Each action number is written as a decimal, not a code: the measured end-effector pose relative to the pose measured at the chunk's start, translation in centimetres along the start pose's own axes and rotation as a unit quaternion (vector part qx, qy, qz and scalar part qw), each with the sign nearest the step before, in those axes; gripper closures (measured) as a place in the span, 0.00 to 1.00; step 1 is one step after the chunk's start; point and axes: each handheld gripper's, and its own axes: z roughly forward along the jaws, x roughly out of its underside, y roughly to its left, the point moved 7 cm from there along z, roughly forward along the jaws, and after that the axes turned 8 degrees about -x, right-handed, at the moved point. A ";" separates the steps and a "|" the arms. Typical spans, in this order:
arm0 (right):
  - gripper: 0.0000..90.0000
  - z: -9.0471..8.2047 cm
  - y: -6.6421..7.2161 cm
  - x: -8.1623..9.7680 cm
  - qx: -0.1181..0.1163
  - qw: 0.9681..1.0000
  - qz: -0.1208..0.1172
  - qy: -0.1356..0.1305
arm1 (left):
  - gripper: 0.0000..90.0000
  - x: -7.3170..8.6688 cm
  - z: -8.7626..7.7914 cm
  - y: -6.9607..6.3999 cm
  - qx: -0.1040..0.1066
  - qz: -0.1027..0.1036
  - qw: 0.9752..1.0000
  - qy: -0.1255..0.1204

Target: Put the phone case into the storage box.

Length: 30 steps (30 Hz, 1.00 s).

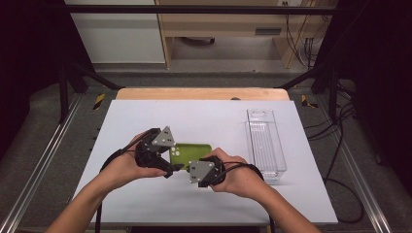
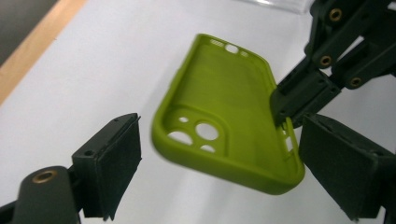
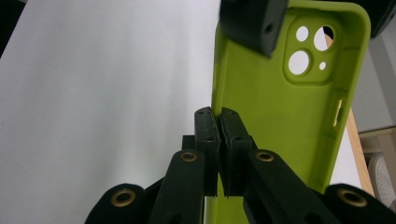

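case [image 1: 190, 154]: lime green phone case, held up off the table [image 1: 145, 204] between the two grippers, a bit toward 7 o'clock of centre, hollow side showing in both gripper views.
right gripper [image 3: 219, 122]: jaws pinched tight on one long side wall of the case, so it's carrying the whole thing.
left gripper [image 2: 219, 158]: jaws spread wide around the camera-hole end, pads clear of it on both sides, not gripping yet.
progress: I'd say the pickup is done and this is mid-handover or a two-handed steady. What's left looks like closing the left jaws and then moving the case somewhere, maybe the bin.
bin [image 1: 265, 144]: clear plastic, long and narrow, looks empty, at about 3 o'clock on the table, well apart from the case.
in the way: nothing much, bare white surface between case and bin. Only risk I see is the thin edge grip letting the case twist.
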 end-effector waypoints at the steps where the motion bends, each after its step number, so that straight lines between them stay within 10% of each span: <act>1: 0.98 -0.1 0.0 0.3 -0.001 1.000 0.008 0.004 | 0.14 0.0 -0.1 0.1 -0.002 -0.003 1.000 -0.003; 14: 0.98 -0.6 -1.3 1.7 0.020 0.999 0.034 0.003 | 0.10 0.4 -1.4 0.9 -0.032 -0.049 0.996 -0.066; 30: 0.98 -2.0 -3.3 3.3 0.077 0.990 0.112 -0.032 | 0.06 3.0 -1.9 1.7 -0.098 -0.140 0.975 -0.142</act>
